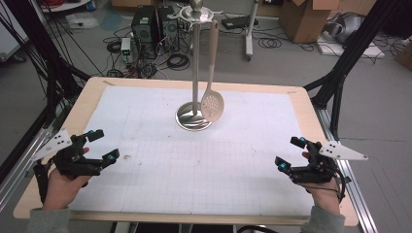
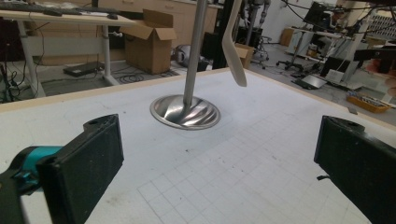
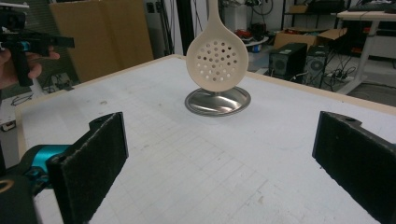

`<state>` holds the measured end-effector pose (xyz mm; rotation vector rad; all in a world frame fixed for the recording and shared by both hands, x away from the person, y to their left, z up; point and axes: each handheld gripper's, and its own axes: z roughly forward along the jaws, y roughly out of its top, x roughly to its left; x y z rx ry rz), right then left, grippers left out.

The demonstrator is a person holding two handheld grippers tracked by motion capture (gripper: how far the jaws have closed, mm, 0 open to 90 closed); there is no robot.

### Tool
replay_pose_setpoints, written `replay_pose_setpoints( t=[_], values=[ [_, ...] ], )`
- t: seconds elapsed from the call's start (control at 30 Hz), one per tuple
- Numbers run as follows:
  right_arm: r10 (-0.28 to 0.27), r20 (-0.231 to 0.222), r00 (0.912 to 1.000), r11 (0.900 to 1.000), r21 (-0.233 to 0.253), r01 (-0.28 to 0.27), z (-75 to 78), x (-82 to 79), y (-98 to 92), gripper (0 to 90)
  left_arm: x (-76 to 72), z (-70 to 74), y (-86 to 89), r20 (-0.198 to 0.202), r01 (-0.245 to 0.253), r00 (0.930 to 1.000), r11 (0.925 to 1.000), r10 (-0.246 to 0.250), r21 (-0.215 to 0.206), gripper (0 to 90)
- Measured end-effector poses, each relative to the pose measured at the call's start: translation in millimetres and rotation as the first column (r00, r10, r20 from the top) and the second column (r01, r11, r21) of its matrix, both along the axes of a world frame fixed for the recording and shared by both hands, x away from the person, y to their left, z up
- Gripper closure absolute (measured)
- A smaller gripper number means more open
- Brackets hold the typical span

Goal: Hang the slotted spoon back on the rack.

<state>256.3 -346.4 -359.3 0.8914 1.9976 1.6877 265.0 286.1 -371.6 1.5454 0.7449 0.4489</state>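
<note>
A steel utensil stand (image 1: 195, 63) rises from a round base (image 1: 193, 118) at the table's middle back. A cream slotted spoon (image 1: 213, 104) hangs from its top hook, its perforated bowl just above the base. The stand's base (image 2: 185, 112) and the spoon's edge (image 2: 235, 56) lie ahead in the left gripper view. In the right gripper view the spoon's bowl (image 3: 217, 62) faces me. My left gripper (image 1: 100, 144) is open near the table's left edge. At the right edge my right gripper (image 1: 290, 153) is open too. Neither holds anything.
A white gridded mat (image 1: 194, 160) covers most of the wooden table (image 1: 87, 92). Black frame struts (image 1: 340, 73) stand at the table's back corners. Computers, cables and cardboard boxes (image 1: 303, 17) sit on the floor beyond. The person's other hand and gripper (image 3: 23, 44) appear far left.
</note>
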Motion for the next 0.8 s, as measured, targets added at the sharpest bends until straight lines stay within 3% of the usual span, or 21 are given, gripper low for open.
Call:
replay_pose_setpoints(
  t=[0.53,0.8],
  values=[
    [-0.034,-0.016,0.9993,0.999,0.013,0.034,-6.5,-2.8,-16.7,2.2,0.9,-6.4,21.5,-0.004,-0.048,0.9989,0.9988,0.048,-0.009,1.8],
    [-0.032,-0.013,0.9994,0.999,0.024,0.033,-8.5,-0.8,-16.9,2.2,1.4,-7.6,21.2,-0.011,-0.048,0.9988,0.9988,0.048,-0.008,1.8]
  ],
)
